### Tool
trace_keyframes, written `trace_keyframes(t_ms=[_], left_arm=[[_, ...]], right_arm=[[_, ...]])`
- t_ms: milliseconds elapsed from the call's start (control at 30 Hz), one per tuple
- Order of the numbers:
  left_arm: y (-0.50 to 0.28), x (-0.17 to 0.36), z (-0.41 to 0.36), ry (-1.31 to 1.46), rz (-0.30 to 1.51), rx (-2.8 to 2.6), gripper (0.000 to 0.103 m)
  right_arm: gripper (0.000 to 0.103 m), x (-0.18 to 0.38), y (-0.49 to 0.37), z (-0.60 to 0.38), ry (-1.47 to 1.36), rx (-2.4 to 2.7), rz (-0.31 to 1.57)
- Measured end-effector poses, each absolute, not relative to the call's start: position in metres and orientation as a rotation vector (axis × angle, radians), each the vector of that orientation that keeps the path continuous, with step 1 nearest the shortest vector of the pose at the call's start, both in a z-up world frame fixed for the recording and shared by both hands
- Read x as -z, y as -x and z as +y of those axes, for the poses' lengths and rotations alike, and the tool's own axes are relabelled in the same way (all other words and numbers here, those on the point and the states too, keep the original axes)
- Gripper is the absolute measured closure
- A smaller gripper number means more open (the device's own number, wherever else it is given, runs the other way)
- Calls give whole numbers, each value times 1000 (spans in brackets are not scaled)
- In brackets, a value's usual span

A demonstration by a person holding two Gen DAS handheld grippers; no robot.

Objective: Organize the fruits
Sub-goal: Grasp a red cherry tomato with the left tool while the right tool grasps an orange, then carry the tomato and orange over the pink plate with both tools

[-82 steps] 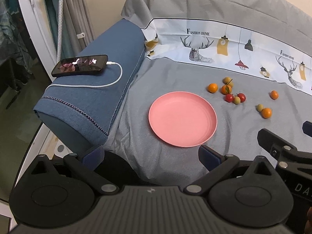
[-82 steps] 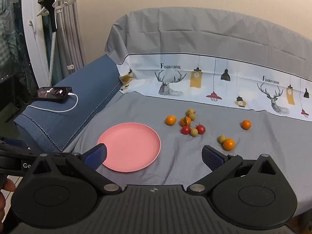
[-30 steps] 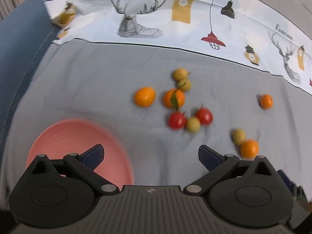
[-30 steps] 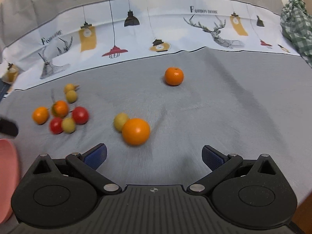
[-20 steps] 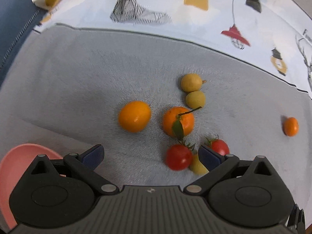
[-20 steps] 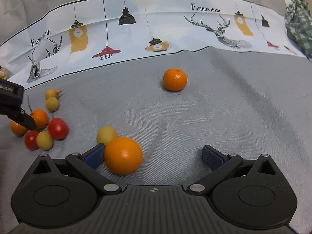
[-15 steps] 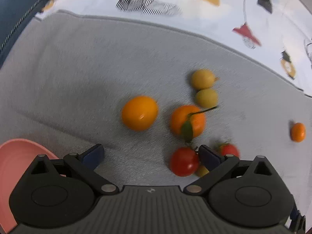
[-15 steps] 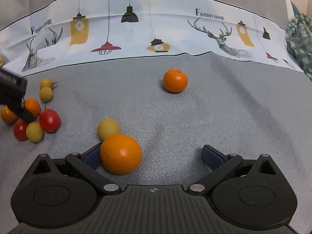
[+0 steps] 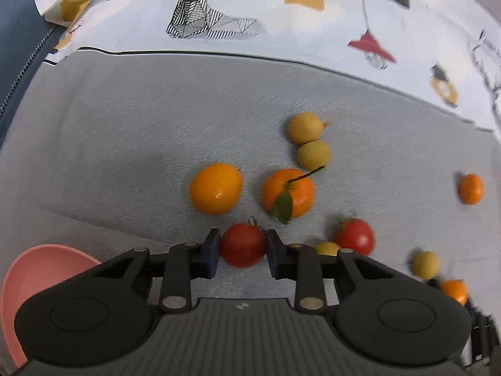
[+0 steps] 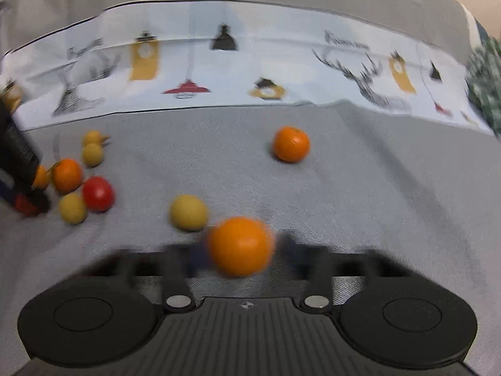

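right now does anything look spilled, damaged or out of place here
Nothing is damaged or spilled. The fruit is merely loose on the grey sheet, none on the pink plate. The left gripper pinches a red tomato; the right gripper brackets an orange.

Left gripper (image 9: pixel 241 249): pointed steeply down at the bed; jaws have just been closing; both blue-padded fingers (image 9: pixel 210 252) pressed against the sides of a red tomato (image 9: pixel 242 244), which sits between them. Also seen at the left edge of the right wrist view, dark body tilted. Right gripper (image 10: pixel 241 250): angled down less steeply; jaws have just been closing; fingers blurred, one on each side of an orange (image 10: pixel 239 246); contact cannot be made out.
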State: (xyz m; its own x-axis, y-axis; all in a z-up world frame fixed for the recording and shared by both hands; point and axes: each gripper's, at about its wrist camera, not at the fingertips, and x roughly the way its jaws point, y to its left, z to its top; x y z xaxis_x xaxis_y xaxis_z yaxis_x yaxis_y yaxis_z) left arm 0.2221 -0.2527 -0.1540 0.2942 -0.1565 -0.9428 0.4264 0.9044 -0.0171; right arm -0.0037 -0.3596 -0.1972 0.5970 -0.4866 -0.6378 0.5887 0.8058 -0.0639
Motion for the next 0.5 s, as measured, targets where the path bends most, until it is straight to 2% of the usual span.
trace_keyframes(t_ms=[267, 500], left_arm=[[-199, 128, -232, -222, 1203, 449, 69], [-151, 91, -188, -204, 1203, 470, 69]], right_arm=[[63, 183, 14, -365, -184, 659, 595], [63, 163, 35, -354, -293, 630, 665]])
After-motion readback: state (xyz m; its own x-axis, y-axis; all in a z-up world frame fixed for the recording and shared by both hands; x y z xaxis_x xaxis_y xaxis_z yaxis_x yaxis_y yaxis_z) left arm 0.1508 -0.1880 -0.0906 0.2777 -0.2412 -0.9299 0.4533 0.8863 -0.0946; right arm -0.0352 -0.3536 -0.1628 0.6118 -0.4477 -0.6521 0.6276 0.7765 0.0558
